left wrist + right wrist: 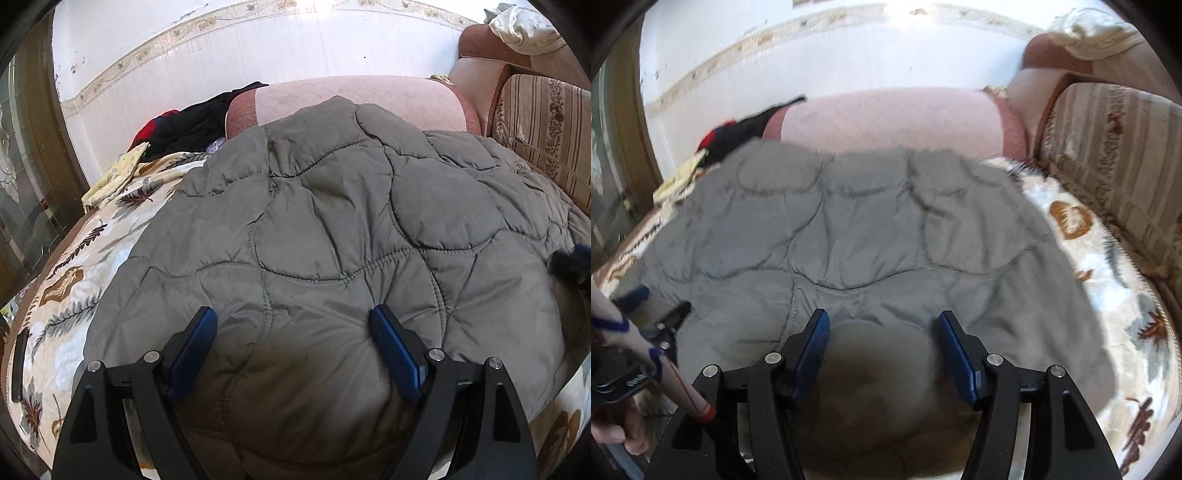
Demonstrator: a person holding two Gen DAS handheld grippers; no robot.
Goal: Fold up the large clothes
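Note:
A grey quilted jacket lies spread over a sofa seat with a leaf-patterned cover. My left gripper hovers over the jacket's near edge, its blue pads wide apart. A puffed fold of the jacket rises between them, unpinched. In the right wrist view, which is blurred, the same jacket fills the middle. My right gripper stands open over its near edge, with cloth bulging between the jaws. The left gripper shows at that view's left edge, beside a person's hand and sleeve.
A pink padded armrest lies behind the jacket, with dark and red clothes piled at its left end. A striped back cushion stands to the right, and a white cloth is draped above it. A glass door stands at the left.

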